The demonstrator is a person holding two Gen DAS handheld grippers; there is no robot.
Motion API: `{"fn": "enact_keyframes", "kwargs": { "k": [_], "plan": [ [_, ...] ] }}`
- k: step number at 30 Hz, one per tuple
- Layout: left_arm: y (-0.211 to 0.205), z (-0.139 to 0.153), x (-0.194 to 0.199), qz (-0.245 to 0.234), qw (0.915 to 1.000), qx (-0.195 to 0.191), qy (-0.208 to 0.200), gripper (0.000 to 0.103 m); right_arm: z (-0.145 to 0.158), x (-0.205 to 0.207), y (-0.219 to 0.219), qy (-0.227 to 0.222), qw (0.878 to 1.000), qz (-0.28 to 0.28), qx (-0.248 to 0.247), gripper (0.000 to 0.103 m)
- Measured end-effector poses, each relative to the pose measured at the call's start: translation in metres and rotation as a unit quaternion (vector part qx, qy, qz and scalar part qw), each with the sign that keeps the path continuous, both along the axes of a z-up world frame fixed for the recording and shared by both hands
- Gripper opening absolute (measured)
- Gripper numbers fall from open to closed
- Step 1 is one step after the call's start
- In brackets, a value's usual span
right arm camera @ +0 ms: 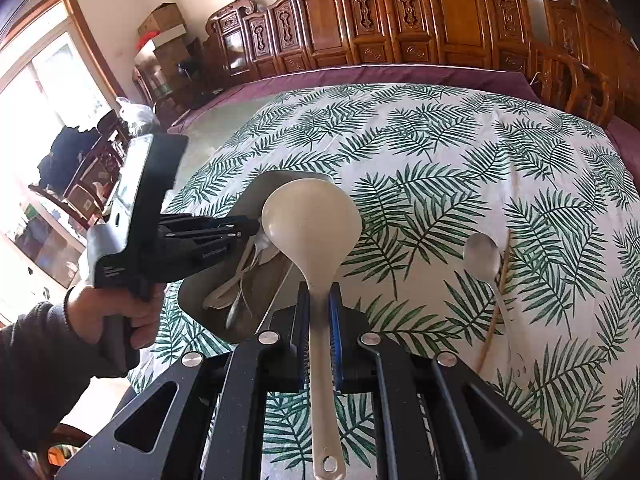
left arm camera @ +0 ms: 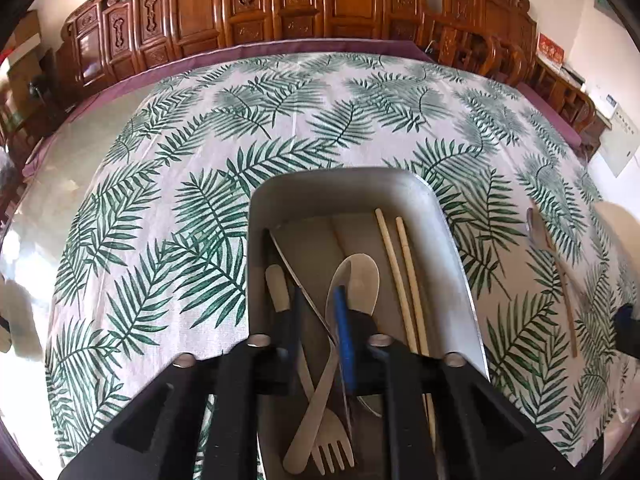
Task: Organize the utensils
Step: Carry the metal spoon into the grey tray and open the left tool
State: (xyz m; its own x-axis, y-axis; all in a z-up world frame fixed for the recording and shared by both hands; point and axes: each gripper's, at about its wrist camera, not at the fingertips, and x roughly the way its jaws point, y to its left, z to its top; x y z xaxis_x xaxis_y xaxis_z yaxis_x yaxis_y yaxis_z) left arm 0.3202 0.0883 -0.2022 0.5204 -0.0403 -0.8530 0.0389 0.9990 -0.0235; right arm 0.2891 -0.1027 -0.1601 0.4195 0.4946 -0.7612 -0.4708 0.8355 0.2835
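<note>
The right hand-held gripper [right arm camera: 319, 312] pinches the beige ladle [right arm camera: 312, 220] by its handle, bowl raised over the tray's [left arm camera: 452, 248] near end. The left hand-held gripper [left arm camera: 318, 320], fingers a little apart and empty, hovers in the tray above the fork [left arm camera: 332, 440] and chopsticks [left arm camera: 404, 280]. Best lowered lengthwise — clear of that gripper. A spoon [right arm camera: 484, 256] lies on the table [right arm camera: 440, 152].

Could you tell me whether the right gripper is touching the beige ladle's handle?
Touching: in the right wrist view, the right gripper has both fingers pressed against the ladle handle, one on each side, no gap showing.
</note>
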Motion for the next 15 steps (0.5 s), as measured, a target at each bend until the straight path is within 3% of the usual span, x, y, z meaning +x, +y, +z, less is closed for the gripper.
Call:
{"fn": "enact_keyframes", "kwargs": {
  "k": [4,6,11,15],
  "plan": [
    [0.007,0.01,-0.008,0.003,0.9999,-0.005,-0.009,0.021,0.0,0.002,0.011,0.001,1.0,0.006,0.005,0.011],
    [0.012,0.017,-0.014,0.004,0.9998,-0.006,-0.017,0.027,0.0,0.003,0.017,0.001,1.0,0.009,0.008,0.011],
    [0.025,0.032,-0.03,0.004,0.9995,-0.005,-0.032,0.028,0.0,0.004,0.041,0.002,1.0,0.022,0.012,0.011],
    [0.039,0.043,-0.043,0.012,0.999,-0.008,-0.042,0.037,0.0,0.007,0.06,0.005,0.999,0.03,0.02,0.011]
  ]
}}
